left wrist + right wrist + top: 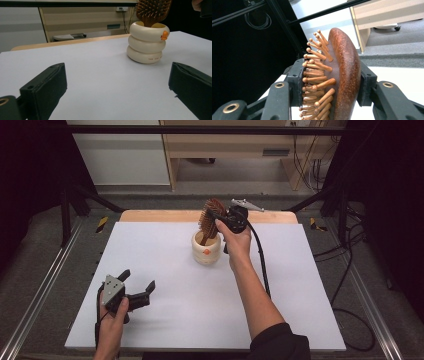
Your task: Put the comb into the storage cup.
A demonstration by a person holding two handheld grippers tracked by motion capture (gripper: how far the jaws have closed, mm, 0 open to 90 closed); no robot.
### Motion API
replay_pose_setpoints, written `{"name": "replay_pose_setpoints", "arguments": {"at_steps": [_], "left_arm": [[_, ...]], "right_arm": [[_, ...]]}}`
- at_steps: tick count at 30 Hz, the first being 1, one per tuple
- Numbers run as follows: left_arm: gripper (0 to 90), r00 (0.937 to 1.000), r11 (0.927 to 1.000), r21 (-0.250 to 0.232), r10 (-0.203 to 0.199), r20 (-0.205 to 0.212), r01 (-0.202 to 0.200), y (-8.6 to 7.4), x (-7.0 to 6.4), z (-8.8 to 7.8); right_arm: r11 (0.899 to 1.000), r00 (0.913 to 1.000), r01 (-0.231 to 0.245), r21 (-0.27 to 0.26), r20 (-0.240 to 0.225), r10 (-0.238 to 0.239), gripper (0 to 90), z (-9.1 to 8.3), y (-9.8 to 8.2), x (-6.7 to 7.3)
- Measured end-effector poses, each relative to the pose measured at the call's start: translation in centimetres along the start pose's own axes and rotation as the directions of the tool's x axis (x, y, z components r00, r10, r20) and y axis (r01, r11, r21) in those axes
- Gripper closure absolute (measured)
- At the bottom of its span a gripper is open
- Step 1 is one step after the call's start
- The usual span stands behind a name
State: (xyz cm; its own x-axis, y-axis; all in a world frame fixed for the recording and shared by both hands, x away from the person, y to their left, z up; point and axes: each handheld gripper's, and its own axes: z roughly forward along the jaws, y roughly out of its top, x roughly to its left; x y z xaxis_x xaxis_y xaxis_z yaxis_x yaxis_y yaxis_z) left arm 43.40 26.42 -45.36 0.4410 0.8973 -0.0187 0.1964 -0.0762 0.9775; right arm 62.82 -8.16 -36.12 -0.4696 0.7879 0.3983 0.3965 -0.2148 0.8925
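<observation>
I have the right gripper clamped on the head of the wooden hairbrush, one jaw pressing on the bristle pins and the other on the smooth rounded back, as the right gripper view shows with the hairbrush wedged between the pads. The brush stands with its handle down inside the cream ringed holder, which sits near the far middle of the white table, so the head rises above the rim and the claw holds it from the side. I judge the brush light and stiff, its polished back likely slippery, while the pins give a little and could let it twist in the grip; holding across the head as now seems workable, though the narrower neck would be a firmer place. The holder, with a small orange mark on its side, looks like ceramic or heavy plastic and could tip if the brush drags against its rim. The left gripper rests low at the near left of the table, jaws spread wide with nothing between them, well apart from the holder.
</observation>
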Motion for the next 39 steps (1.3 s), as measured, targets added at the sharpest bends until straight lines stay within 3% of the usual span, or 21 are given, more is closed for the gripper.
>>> {"name": "replay_pose_setpoints", "arguments": {"at_steps": [26,39], "left_arm": [[1.7,1.0000,1.0000,0.000,0.002,0.000,-0.002,0.0,0.0,0.0],[1.7,1.0000,1.0000,0.001,-0.001,0.000,0.001,0.0,0.0,0.1]], "right_arm": [[0.998,0.9985,-0.054,-0.006,-0.001,0.054,50.5,-0.4,-0.3,-1.1],[0.998,0.9983,-0.059,-0.002,0.003,0.059,49.7,-0.3,-0.3,-1.5]]}}
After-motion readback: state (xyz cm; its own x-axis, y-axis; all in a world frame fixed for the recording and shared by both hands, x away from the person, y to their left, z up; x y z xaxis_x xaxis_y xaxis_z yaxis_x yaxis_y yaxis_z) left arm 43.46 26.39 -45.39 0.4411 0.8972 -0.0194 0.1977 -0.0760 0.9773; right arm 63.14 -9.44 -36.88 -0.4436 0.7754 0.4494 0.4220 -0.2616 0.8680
